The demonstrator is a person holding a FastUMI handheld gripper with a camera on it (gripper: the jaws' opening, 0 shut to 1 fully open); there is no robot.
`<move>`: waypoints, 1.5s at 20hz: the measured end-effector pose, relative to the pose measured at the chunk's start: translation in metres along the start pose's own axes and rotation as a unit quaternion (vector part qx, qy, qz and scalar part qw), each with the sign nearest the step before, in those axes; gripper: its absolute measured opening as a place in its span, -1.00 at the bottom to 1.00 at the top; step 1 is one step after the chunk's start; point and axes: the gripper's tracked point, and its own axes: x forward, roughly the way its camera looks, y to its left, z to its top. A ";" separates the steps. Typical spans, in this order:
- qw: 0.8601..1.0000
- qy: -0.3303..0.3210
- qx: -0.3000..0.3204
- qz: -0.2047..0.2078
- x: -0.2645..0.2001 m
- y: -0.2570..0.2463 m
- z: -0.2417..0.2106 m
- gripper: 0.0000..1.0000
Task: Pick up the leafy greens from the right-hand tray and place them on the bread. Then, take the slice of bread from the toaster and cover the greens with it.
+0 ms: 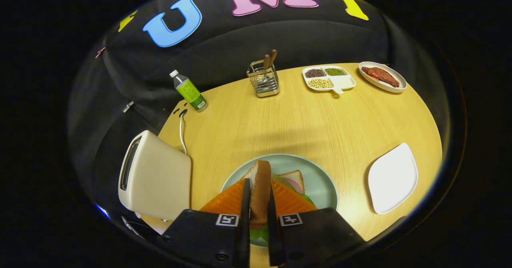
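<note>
- Gripper (259,204) closed on a slice of bread (261,188), held on edge between both fingers, right over the pale green plate (320,180).
- On the plate under it: another bread slice (295,178) with leafy greens (306,197) on top, partly hidden by the fingers.
- Toaster (156,176) just left of the plate.
- White tray (393,179) to the right.
- Far side of the table (300,120): bottle (190,92), wire utensil holder (263,80), divided dish of beans (329,78), dish of meat (383,76).
</note>
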 end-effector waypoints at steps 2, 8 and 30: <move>1.000 0.003 -0.013 -0.015 -0.001 -0.012 -0.003 -0.22; 0.998 -0.021 -0.035 -0.055 -0.017 -0.042 0.006 0.76; 0.929 -0.320 -0.174 -0.063 -0.267 -0.008 0.135 0.96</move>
